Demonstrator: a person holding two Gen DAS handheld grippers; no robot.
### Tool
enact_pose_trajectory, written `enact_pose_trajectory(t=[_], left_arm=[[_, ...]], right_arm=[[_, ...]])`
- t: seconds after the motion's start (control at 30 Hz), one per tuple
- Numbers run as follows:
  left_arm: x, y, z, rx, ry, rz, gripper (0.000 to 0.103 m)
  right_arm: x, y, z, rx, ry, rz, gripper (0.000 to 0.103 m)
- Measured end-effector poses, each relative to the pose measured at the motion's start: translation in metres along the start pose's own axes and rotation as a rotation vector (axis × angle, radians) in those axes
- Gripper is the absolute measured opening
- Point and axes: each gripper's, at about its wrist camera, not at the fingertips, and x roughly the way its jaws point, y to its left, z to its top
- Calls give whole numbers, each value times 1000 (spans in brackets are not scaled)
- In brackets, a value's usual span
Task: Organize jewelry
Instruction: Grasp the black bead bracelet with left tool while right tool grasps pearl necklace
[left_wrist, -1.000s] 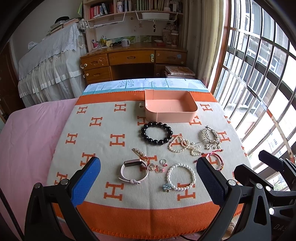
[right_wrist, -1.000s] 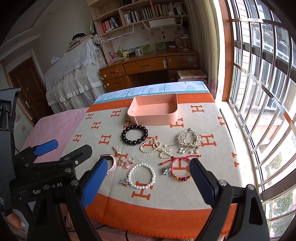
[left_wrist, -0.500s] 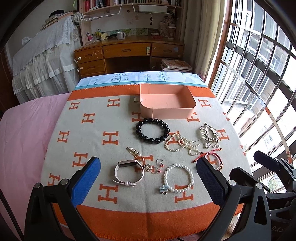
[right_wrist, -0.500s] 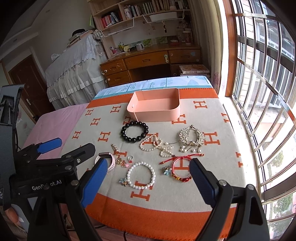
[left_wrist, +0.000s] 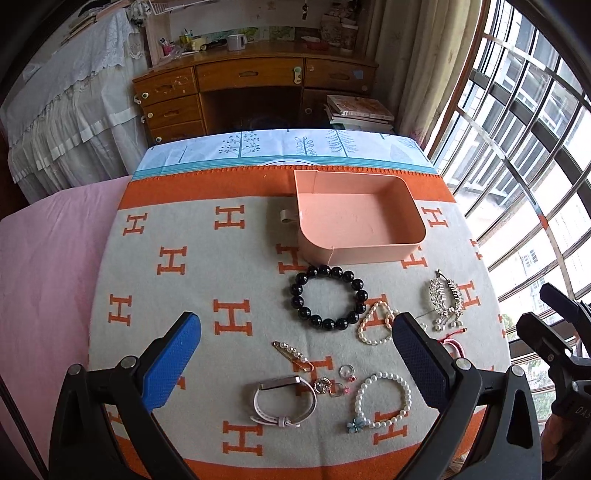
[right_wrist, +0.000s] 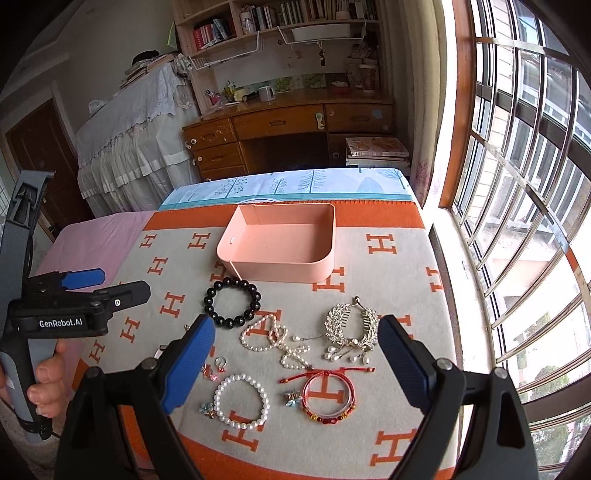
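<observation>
A blanket (left_wrist: 192, 266) in cream and orange, patterned with H letters, is spread over the bed and carries everything. A peach box (left_wrist: 356, 218) with an open top is set near the far edge of the blanket, and nothing is seen inside it. The left tongs (left_wrist: 295, 363) are held wide open above the near part of the blanket, with nothing between the blue pads, and the right tongs (right_wrist: 295, 363) are likewise spread wide and grip nothing. Just in front of the box a black bead bracelet (left_wrist: 328, 302) is laid flat. To its right a silver leaf comb (right_wrist: 351, 326) is placed, with a tangled pearl strand (right_wrist: 275, 341) between the two. Nearer the edge a red cord bracelet (right_wrist: 327, 395) and a white pearl bracelet (right_wrist: 242, 400) are set side by side. A pale pink watch (left_wrist: 284, 400) is found to the left of the pearl bracelet, with a pearl pin (left_wrist: 293, 354) and some small rings (left_wrist: 336, 382) close by.
</observation>
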Motion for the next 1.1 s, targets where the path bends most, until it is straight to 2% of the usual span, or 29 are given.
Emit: enact_pose_trajectory(t=[0.1, 0.27, 0.47, 0.63, 0.77, 0.87, 1.03, 1.1], left_arm=[[25, 5, 12, -2, 38, 8, 102], [75, 6, 17, -4, 129, -5, 101], [127, 2, 17, 10, 220, -6, 94], [155, 5, 22, -16, 284, -14, 79], [169, 3, 21, -26, 316, -23, 78], [179, 0, 20, -21, 343, -20, 78], [187, -10, 21, 7, 329, 37, 77], [185, -14, 21, 10, 321, 35, 70]], right_arm=[[14, -7, 15, 7, 26, 13, 82], [61, -11, 23, 37, 161, 70, 67], [113, 1, 12, 6, 300, 93, 62], [146, 7, 2, -13, 392, 107, 54], [163, 7, -2, -27, 435, 91, 52], [172, 6, -6, -42, 460, 77, 46], [172, 20, -12, -158, 434, 14, 39], [171, 27, -15, -217, 426, -10, 34]])
